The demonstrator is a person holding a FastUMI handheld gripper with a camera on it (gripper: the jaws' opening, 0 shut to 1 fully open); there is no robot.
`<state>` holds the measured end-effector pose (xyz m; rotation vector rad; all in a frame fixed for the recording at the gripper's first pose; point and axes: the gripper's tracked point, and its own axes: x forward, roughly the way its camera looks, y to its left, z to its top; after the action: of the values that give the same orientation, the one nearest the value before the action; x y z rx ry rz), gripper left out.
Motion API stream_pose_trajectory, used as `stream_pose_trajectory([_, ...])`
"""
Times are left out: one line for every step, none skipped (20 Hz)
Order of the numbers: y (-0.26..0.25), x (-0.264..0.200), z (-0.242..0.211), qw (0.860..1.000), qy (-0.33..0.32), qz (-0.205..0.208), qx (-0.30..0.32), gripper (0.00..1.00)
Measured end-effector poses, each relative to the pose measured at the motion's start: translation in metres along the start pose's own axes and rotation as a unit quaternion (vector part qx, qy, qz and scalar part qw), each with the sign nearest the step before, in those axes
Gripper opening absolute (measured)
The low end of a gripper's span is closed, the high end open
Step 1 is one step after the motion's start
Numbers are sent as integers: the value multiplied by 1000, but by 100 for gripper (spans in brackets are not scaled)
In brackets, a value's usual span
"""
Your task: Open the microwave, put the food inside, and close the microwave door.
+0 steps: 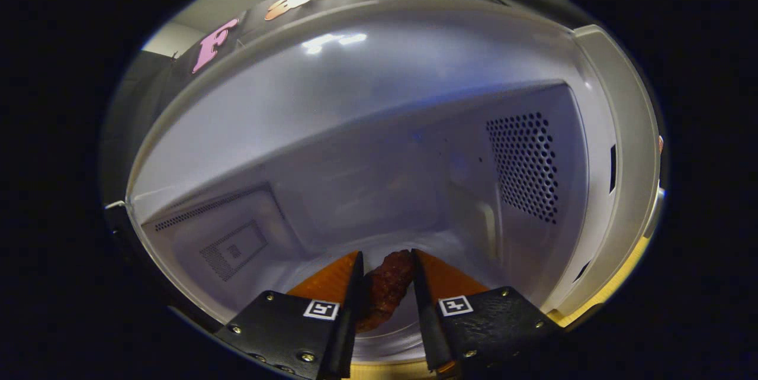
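in the gripper view the fingers (386, 276) reach into the open microwave (379, 149), and the food (388, 288) sits between them. it is a dark reddish-brown, lumpy, elongated piece with a glossy, rough crust, lying lengthwise along the fingers, its far end level with their tips. both fingers sit tight along its sides, so they look clenched on it, though contact on the right side is hard to confirm. below the food is the pale round turntable (388, 338). beyond the fingers is the pale grey back wall of the cavity; to the right of them a side wall with a perforated vent (524, 164); to the left a wall with a small mesh panel (232, 251). a strip of light wooden surface (616, 285) shows outside the cavity, right of the fingers. black cloth hangs behind the microwave.
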<state>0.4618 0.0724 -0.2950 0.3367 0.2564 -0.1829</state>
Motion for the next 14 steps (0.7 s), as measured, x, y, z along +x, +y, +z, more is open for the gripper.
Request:
stream_pose_trajectory([-4,2,-4,1000,2,-8,-5,48])
stream_pose_trajectory([-9,2,-3,1000,1,-17,-14,52])
stream_pose_trajectory([-10,1,-2,1000,-4,-19,-23,56])
stream_pose_trajectory([-9,-1,0,999,-10,-18,-31,58])
stream_pose_trajectory([-7,-2,2,999,-12,-17,-33,61])
stream_pose_trajectory([-1,-5,4,999,-12,-8,-30,64])
stream_pose_trajectory([6,-10,6,1000,-10,4,-24,64])
stream_pose_trajectory([15,-16,8,1000,-5,18,-17,64])
stream_pose_trajectory([26,-25,9,999,-1,35,-13,64])
stream_pose_trajectory([35,-36,11,999,3,49,-14,64])
stream_pose_trajectory([42,-48,13,998,8,62,-18,64])
stream_pose_trajectory([50,-62,16,997,11,78,-25,64])
stream_pose_trajectory([58,-77,19,995,15,94,-34,65])
stream_pose_trajectory([67,-93,22,993,19,110,-42,65])
